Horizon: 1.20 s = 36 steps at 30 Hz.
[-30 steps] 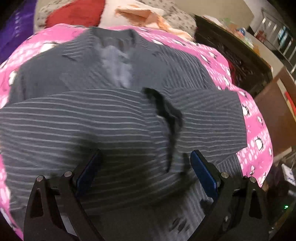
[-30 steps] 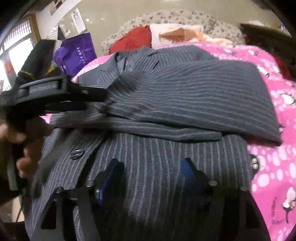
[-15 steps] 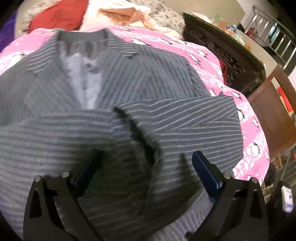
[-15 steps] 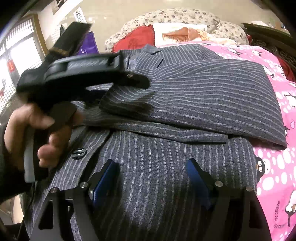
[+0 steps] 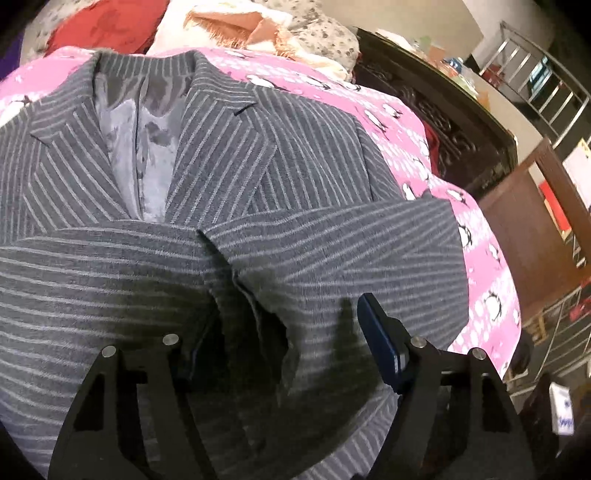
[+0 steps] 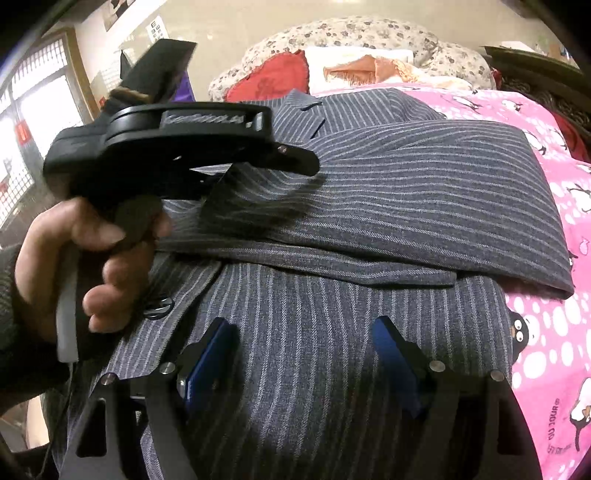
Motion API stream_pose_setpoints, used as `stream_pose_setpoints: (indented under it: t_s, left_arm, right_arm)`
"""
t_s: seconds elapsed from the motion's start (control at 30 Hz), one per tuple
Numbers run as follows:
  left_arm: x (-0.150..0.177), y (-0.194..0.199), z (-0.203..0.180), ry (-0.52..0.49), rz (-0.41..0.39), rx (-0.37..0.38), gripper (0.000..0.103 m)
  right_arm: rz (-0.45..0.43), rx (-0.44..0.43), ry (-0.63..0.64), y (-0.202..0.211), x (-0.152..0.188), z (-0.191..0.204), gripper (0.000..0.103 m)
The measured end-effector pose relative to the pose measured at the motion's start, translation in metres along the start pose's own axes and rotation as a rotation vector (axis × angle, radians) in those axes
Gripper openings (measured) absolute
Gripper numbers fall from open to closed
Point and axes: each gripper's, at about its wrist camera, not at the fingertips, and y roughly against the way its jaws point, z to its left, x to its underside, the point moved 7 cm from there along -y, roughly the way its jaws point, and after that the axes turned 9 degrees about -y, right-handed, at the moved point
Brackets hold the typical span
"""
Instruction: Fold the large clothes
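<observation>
Your bed is covered by a pink penguin-print blanket (image 5: 436, 155). The grey pinstriped suit jacket (image 5: 295, 155) lies flat on it, collar toward twelve o'clock, sleeves folded across its front. At twelve o'clock, a red cushion (image 6: 280, 75), a peach-and-white cloth (image 6: 369, 68) and a floral-print pillow (image 6: 354, 33) lie beyond it.

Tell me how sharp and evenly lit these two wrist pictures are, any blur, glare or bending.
Left wrist view: fisheye bends the pinstriped suit jacket into a dome; corners are black; deep shadow around the left gripper. Right wrist view: the hand is motion-blurred, the window is blown out, and the pink penguin blanket stays sharp.
</observation>
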Motion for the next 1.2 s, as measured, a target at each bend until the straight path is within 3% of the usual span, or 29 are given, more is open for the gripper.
stream_pose_setpoints:
  t_s: [0.03, 0.1, 0.13, 0.23, 0.37, 0.53, 0.7, 0.87, 0.97, 1.07, 1.13, 1.2]
  left_arm:
    - [-0.001, 0.002, -0.001, 0.007, -0.007, -0.002, 0.067]
    - [0.002, 0.004, -0.001, 0.020, 0.003, -0.013, 0.012]
    - [0.004, 0.007, -0.001, 0.030, 0.007, -0.013, 0.004]
    - [0.002, 0.031, -0.006, 0.025, -0.047, -0.032, 0.003]
    - [-0.010, 0.093, -0.009, 0.016, -0.165, -0.022, 0.003]
    - [-0.011, 0.174, 0.033, 0.033, -0.273, -0.101, 0.003]
    - [0.022, 0.186, 0.087, 0.121, -0.234, -0.153, 0.003]
    - [0.058, 0.148, 0.112, 0.140, -0.135, -0.212, 0.004]
    - [0.075, 0.132, 0.124, 0.144, -0.063, -0.298, 0.020]
    - [0.081, 0.145, 0.132, 0.134, -0.105, -0.350, 0.029]
    - [0.083, 0.159, 0.139, 0.146, -0.134, -0.434, 0.038]
    - [0.087, 0.174, 0.145, 0.155, -0.166, -0.522, 0.039]
  right_arm:
    - [0.000, 0.000, 0.000, 0.000, 0.001, 0.000, 0.078]
    - [0.001, 0.001, 0.001, 0.000, 0.000, -0.001, 0.078]
    - [0.001, 0.001, 0.001, 0.000, 0.000, -0.001, 0.078]
    - [0.002, 0.004, 0.004, 0.000, -0.001, -0.001, 0.078]
    - [0.003, 0.014, 0.011, 0.000, 0.000, 0.000, 0.078]
    - [0.004, 0.035, 0.025, -0.002, 0.001, 0.003, 0.078]
    - [0.007, 0.039, 0.027, -0.002, 0.002, 0.004, 0.078]
    - [0.007, 0.037, 0.026, -0.002, 0.002, 0.003, 0.079]
    - [0.011, 0.028, 0.023, -0.002, 0.003, 0.004, 0.082]
    - [0.022, 0.020, 0.028, -0.003, 0.002, 0.004, 0.087]
    - [0.034, 0.025, 0.047, -0.005, 0.003, 0.007, 0.093]
    - [0.053, 0.025, 0.069, -0.008, 0.005, 0.010, 0.103]
